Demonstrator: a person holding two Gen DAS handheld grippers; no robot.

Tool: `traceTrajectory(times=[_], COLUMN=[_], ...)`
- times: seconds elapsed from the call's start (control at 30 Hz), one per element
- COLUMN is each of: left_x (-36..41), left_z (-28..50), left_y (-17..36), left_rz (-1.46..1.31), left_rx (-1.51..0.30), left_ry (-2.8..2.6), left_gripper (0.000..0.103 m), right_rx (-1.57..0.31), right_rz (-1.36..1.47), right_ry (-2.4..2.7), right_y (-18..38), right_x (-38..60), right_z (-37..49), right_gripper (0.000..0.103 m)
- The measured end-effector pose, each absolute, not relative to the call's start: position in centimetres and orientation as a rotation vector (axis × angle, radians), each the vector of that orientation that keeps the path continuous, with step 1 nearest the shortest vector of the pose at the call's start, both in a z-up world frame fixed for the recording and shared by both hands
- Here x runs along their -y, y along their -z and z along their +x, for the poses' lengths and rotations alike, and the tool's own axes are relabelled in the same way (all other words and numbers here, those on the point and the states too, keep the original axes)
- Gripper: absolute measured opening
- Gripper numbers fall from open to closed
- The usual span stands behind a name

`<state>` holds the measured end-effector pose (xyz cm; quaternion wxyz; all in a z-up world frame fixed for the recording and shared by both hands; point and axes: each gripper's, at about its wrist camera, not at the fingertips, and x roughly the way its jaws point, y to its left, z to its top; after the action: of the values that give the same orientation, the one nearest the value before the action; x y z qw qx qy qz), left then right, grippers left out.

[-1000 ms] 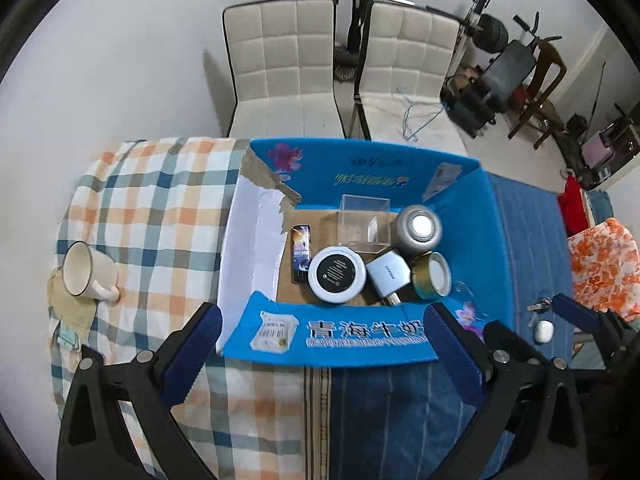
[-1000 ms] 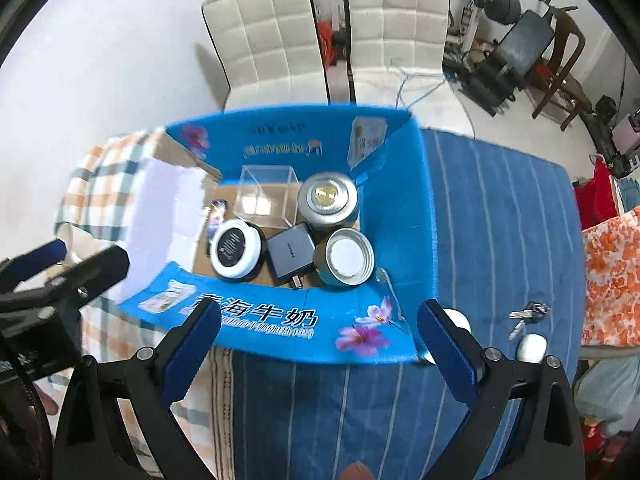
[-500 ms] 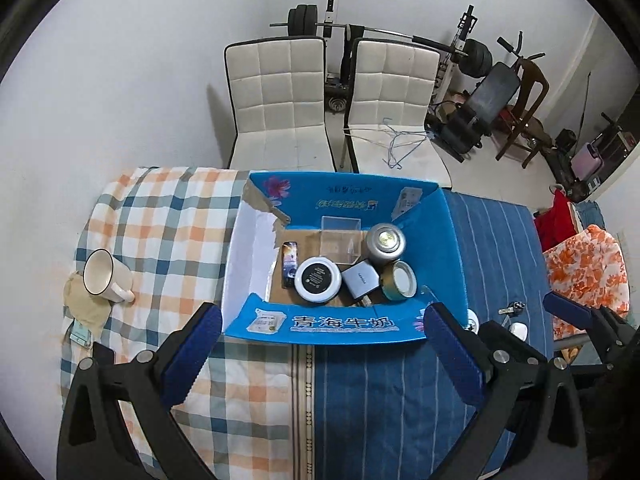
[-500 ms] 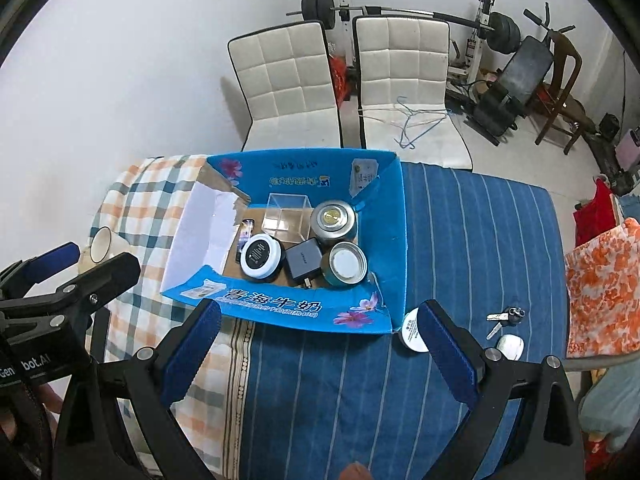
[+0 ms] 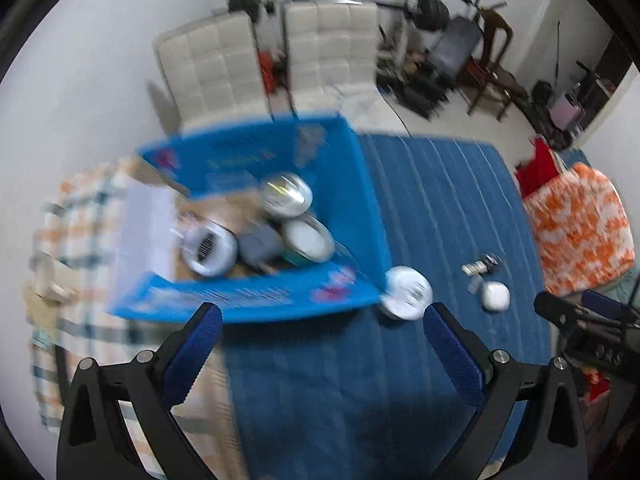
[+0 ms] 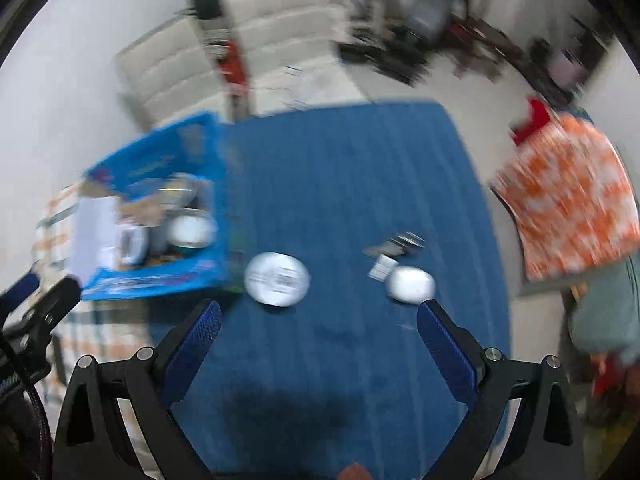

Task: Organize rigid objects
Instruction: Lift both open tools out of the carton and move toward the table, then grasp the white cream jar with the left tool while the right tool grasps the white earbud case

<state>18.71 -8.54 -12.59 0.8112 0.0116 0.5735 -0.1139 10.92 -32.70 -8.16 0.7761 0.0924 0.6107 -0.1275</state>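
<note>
A blue cardboard box on the table holds a silver tin, a white-lidded tin, a grey adapter and a white round case. The box also shows in the right wrist view. On the blue striped cloth lie a white round disc, a small white case and keys. My left gripper is open and empty above the box's near corner. My right gripper is open and empty above the cloth, short of the disc and the case.
A checked cloth covers the table's left part, with a mug at its edge. Two white chairs stand behind the table. Gym gear and a wooden chair fill the back right. An orange patterned fabric lies to the right.
Both views have swung to the right and are blurred with motion. The box has shifted left in both. The disc, the keys and the small case now lie nearer my right gripper.
</note>
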Motion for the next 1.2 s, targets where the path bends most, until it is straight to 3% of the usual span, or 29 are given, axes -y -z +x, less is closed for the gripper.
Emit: traceTrajectory(times=[0.23, 0.6, 0.67, 0.73, 0.9, 0.97, 1.13, 1.2], left_x=[15.5, 20.2, 20.7, 21.0, 20.7, 20.4, 21.0, 21.6], left_z=[19.5, 22.0, 22.1, 22.3, 22.7, 22.4, 20.9, 19.1], left_y=[22.2, 30.0, 30.7, 31.3, 31.2, 31.1, 30.8, 30.7], left_rz=[0.009, -0.061, -0.051, -0.049, -0.078, -0.079, -0.056, -0.027], left_rx=[-1.401, -1.496, -1.503, -1.514, -1.490, -1.487, -1.494, -1.510], left_ry=[0.236, 0.083, 0.061, 0.042, 0.018, 0.019, 0.071, 0.119], left_gripper=[0.103, 0.101, 0.079, 0.065, 0.065, 0.065, 0.065, 0.065], right_rx=[-1.407, -1.463, -1.462, -1.481, -1.520, -1.533, -1.535, -1.551], right_rz=[0.291, 0.367, 0.371, 0.356, 0.368, 0.378, 0.304, 0.294], right_ry=[0.378, 0.317, 0.302, 0.300, 0.254, 0.245, 0.228, 0.202], right_y=[15.6, 23.4, 24.3, 25.4, 27.3, 28.0, 28.0, 27.9], right_x=[41.8, 46.4, 46.3, 46.2, 45.9, 45.9, 45.6, 45.6], right_z=[8.0, 9.7, 10.7, 11.6, 12.9, 13.1, 12.7, 12.2], right_gripper=[0.100, 0.100, 0.100, 0.100, 0.100, 0.095, 0.068, 0.062])
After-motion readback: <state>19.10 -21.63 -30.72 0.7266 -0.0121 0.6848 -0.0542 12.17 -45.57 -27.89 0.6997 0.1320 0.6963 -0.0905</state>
